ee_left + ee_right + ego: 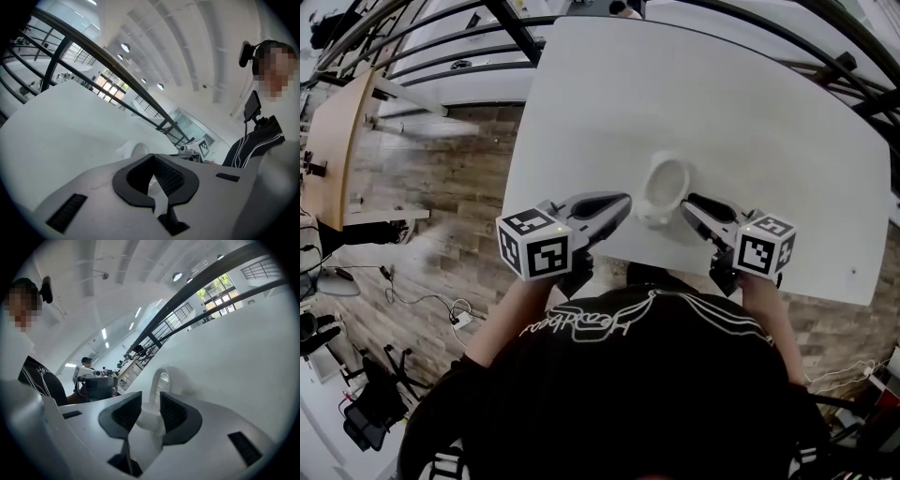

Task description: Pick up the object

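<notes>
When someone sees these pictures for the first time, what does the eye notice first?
A small white cup stands near the front edge of the big white table. The closed left tongs and the slightly open right tongs flank it, each carrying a cube with black square markers. In the right gripper view, part of the cup lies between the right tongs.

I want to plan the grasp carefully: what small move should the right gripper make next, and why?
Probably close the right gripper now. Its fingers stand apart with a white part of the cup between them, and they do not look pressed on it yet. The cup rests on the table, so a firm hold must come before lifting.
</notes>
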The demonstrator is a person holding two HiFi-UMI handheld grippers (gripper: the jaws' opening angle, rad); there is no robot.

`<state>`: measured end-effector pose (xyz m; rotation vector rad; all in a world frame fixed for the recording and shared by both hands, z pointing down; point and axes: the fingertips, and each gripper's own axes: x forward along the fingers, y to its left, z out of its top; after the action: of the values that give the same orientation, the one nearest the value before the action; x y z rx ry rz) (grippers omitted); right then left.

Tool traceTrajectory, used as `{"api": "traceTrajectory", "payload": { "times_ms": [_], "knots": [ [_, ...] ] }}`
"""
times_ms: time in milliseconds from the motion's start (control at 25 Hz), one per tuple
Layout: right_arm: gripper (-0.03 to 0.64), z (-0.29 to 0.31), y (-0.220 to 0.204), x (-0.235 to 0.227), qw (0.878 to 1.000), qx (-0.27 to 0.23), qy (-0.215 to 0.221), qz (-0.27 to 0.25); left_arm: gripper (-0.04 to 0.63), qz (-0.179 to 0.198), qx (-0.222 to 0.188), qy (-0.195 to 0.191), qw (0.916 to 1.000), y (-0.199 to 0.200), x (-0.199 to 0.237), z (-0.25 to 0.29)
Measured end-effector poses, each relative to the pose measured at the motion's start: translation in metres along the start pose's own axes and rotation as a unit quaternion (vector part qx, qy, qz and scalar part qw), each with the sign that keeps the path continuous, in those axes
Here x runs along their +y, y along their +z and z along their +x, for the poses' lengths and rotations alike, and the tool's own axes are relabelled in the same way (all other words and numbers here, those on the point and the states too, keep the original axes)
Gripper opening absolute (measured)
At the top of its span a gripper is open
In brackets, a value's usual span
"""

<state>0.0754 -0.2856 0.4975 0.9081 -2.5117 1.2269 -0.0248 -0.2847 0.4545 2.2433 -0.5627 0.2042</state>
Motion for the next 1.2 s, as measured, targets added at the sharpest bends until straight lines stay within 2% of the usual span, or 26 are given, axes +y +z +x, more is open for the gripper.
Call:
{"api": "traceTrajectory", "payload": {
  "times_ms": [80,200,480,1040,1200],
  "knots": [
    [0.119,0.003,-0.003,-0.013,1.000,0.002,-0.019,0.015,0.008,0.000,0.000,0.002,1.0000,0.002,0.005,0.002],
    [0.138,0.005,-0.006,-0.032,0.998,0.003,-0.047,0.039,0.008,-0.004,0.000,0.004,1.0000,0.004,0.009,0.006],
    [0.138,0.016,-0.010,-0.043,0.995,0.007,-0.047,0.090,0.008,-0.004,0.008,0.012,0.9999,0.006,0.008,0.010],
    [0.136,0.029,-0.016,-0.055,0.992,0.030,-0.046,0.111,0.008,0.002,0.001,0.016,0.9999,0.011,0.003,0.017],
    [0.118,0.031,-0.018,-0.056,0.991,0.025,-0.042,0.121,0.008,0.002,-0.001,0.017,0.9999,0.010,0.005,0.017]
  ]
}}
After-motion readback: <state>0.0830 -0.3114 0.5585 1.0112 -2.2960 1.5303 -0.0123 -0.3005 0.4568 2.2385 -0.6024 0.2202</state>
